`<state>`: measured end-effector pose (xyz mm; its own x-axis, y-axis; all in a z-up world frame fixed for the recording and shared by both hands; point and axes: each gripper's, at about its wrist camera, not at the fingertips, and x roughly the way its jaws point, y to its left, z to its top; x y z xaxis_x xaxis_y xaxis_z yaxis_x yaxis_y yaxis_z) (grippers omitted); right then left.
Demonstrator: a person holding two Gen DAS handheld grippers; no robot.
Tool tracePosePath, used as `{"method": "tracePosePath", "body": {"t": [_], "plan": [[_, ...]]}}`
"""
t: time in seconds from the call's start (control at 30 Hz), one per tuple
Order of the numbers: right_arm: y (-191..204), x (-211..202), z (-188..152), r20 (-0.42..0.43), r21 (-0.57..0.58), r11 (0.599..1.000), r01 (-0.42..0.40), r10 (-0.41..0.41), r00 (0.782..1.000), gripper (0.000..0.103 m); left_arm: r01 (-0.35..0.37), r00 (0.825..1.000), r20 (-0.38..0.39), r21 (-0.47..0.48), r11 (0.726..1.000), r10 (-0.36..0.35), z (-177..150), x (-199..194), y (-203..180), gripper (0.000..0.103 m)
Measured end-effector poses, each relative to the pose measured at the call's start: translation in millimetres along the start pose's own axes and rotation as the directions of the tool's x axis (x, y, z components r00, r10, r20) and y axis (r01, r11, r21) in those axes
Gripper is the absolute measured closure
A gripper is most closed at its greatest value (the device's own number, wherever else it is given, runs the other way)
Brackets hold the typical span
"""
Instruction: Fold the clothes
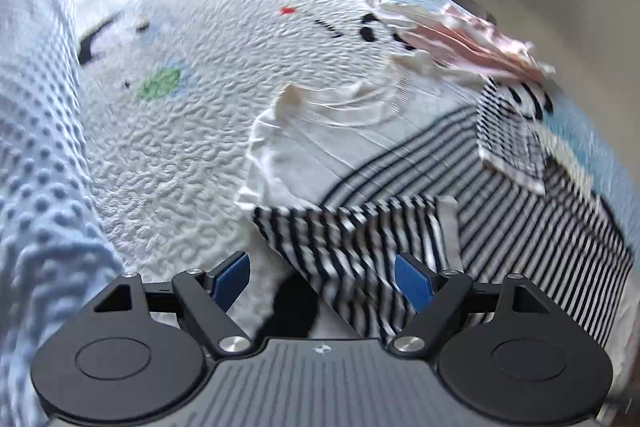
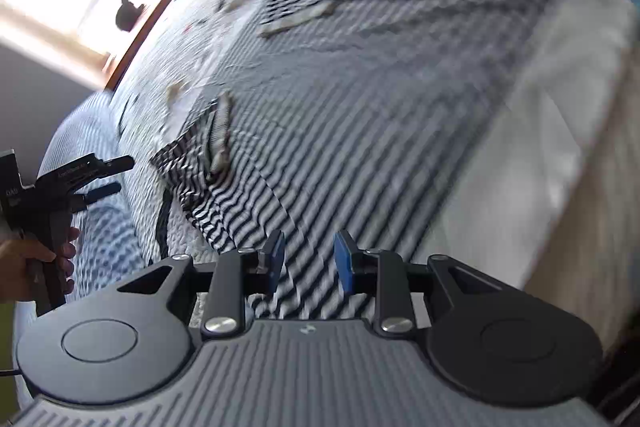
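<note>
At nine o'clock in the left wrist view a pale blue dotted blanket [image 1: 40,131] bunches up along the edge of the bed [image 1: 180,155], whose quilted cover is white with black, green and red patches. Moving toward the centre, the left gripper [image 1: 322,281] stands wide with nothing between its blue pads [image 1: 414,281]; the turned-over sleeve [image 1: 352,231] of the striped shirt [image 1: 520,219] lies just ahead of it at twelve o'clock, loose on the bed. At two o'clock a heap of pink and white clothes [image 1: 460,39] waits near the bed's far side, with another striped piece [image 1: 512,131] just below it. In the right wrist view the other gripper is seen from outside at nine o'clock, held in a hand [image 2: 48,259], while the right gripper [image 2: 308,261] sits at six o'clock over the shirt's striped body [image 2: 360,131], its jaws narrow but apart and gripping no cloth. By the look of it, one sleeve fold is laid and both grippers are free between folds. The next move likely calls for pinching the shirt's far sleeve or hem, taking one layer cleanly, and carrying it across without dragging the folded sleeve askew.
</note>
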<state>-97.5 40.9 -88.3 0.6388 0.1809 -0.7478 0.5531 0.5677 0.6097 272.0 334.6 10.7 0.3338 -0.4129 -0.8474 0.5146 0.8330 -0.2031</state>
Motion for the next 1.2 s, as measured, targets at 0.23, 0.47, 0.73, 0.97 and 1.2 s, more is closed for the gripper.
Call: {"method": "tracePosePath", "body": {"t": [0.23, 0.47, 0.73, 0.97, 1.2], "plan": [[-28.8, -32.5, -71.5, 0.101, 0.358, 0.933, 0.044, -0.086, 0.991, 0.063, 0.188, 0.976, -0.076, -0.195, 0.963, -0.206, 6.8, 39.0, 44.3, 0.020], [-41.4, -38.4, -130.5, 0.170, 0.614, 0.789, -0.009, -0.121, 0.978, 0.059, 0.208, 0.966, -0.090, -0.295, 0.933, -0.244, 5.6, 63.7, 59.6, 0.020], [-52.2, -24.5, -176.5, 0.245, 0.840, 0.527, -0.127, -0.161, 0.956, 0.053, 0.199, 0.963, -0.124, -0.275, 0.940, -0.240, 6.9, 72.1, 49.7, 0.019], [-58.3, -7.0, -198.0, 0.341, 0.893, 0.380, -0.241, -0.224, 0.913, 0.055, 0.209, 0.960, -0.117, -0.298, 0.931, -0.253, 1.7, 75.4, 50.3, 0.015], [-54.1, 7.8, -208.0, 0.440, 0.870, 0.361, -0.336, -0.262, 0.859, 0.053, 0.252, 0.947, -0.097, -0.370, 0.894, -0.307, -1.0, 76.6, 63.7, 0.012]]}}
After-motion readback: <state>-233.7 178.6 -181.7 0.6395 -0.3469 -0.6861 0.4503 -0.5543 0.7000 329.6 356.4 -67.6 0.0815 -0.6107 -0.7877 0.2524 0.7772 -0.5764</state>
